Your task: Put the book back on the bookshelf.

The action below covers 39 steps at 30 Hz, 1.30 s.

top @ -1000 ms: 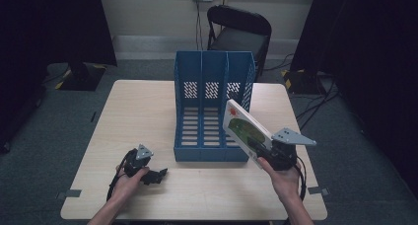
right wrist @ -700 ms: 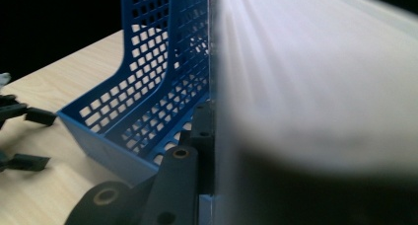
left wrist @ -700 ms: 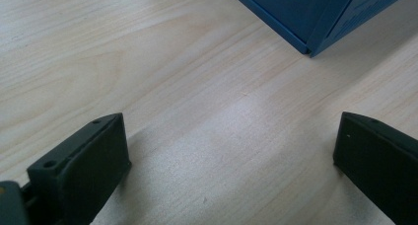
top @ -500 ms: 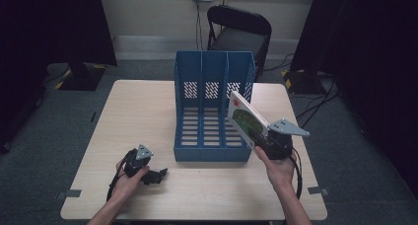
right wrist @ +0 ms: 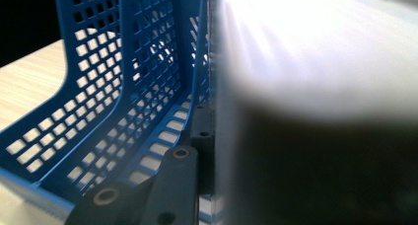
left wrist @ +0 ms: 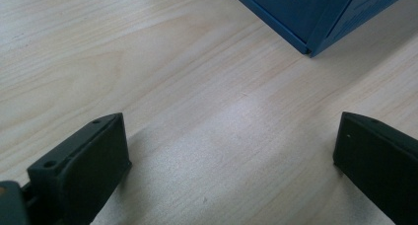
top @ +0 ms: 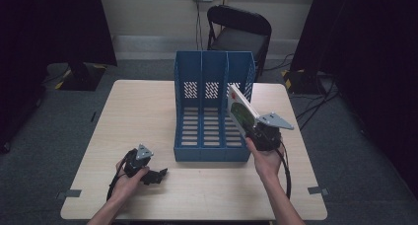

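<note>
One book (top: 240, 110), one three-slot blue file rack (top: 212, 114), one chair (top: 238, 31)

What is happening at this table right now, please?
A person is working at a wooden table with a gripper in each hand. The right gripper is shut on a thin book with a green cover, held tilted at the right-hand compartment of a blue three-slot file holder; the book is not yet standing inside. The left gripper rests open on the table near the front left of the holder, holding nothing.
</note>
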Available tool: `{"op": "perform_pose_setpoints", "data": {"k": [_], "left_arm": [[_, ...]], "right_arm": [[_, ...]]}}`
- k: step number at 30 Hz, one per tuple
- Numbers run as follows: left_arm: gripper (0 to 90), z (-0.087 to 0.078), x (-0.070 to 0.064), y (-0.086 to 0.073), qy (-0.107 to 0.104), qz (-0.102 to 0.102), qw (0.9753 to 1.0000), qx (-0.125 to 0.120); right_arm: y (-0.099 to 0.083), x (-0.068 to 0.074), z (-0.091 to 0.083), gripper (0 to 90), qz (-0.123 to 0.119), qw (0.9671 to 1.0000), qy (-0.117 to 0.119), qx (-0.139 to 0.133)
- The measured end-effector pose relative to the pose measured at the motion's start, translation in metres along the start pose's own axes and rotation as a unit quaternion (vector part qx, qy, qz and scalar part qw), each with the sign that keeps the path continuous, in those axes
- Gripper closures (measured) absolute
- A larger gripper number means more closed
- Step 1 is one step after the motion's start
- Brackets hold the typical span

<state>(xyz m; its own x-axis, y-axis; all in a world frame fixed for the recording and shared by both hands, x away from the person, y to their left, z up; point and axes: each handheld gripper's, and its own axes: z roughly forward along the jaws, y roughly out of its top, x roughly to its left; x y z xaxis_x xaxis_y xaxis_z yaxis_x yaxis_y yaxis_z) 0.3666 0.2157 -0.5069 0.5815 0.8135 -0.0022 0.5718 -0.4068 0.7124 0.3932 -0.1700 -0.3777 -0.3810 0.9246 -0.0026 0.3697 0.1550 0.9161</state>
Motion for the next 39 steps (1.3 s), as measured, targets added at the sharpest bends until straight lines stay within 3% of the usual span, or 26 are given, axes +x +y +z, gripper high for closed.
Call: {"op": "perform_pose_setpoints", "data": {"k": [11,12,23,39], "left_arm": [[0.0,0.000,0.000,0.000,0.001,0.000,1.0000,0.000],[0.0,0.000,0.000,0.000,0.001,0.000,1.0000,0.000],[0.0,0.000,0.000,0.000,0.001,0.000,1.0000,0.000],[0.0,0.000,0.000,0.000,0.001,0.000,1.0000,0.000]], "right_arm": [[0.004,0.000,0.030,76.9,0.015,0.9993,-0.031,0.012],[0.004,-0.001,0.035,76.9,0.028,0.9990,-0.031,0.014],[-0.004,0.003,0.066,76.8,0.027,0.9975,-0.042,0.050],[-0.016,-0.002,0.079,76.7,0.022,0.9938,-0.042,0.101]]}}
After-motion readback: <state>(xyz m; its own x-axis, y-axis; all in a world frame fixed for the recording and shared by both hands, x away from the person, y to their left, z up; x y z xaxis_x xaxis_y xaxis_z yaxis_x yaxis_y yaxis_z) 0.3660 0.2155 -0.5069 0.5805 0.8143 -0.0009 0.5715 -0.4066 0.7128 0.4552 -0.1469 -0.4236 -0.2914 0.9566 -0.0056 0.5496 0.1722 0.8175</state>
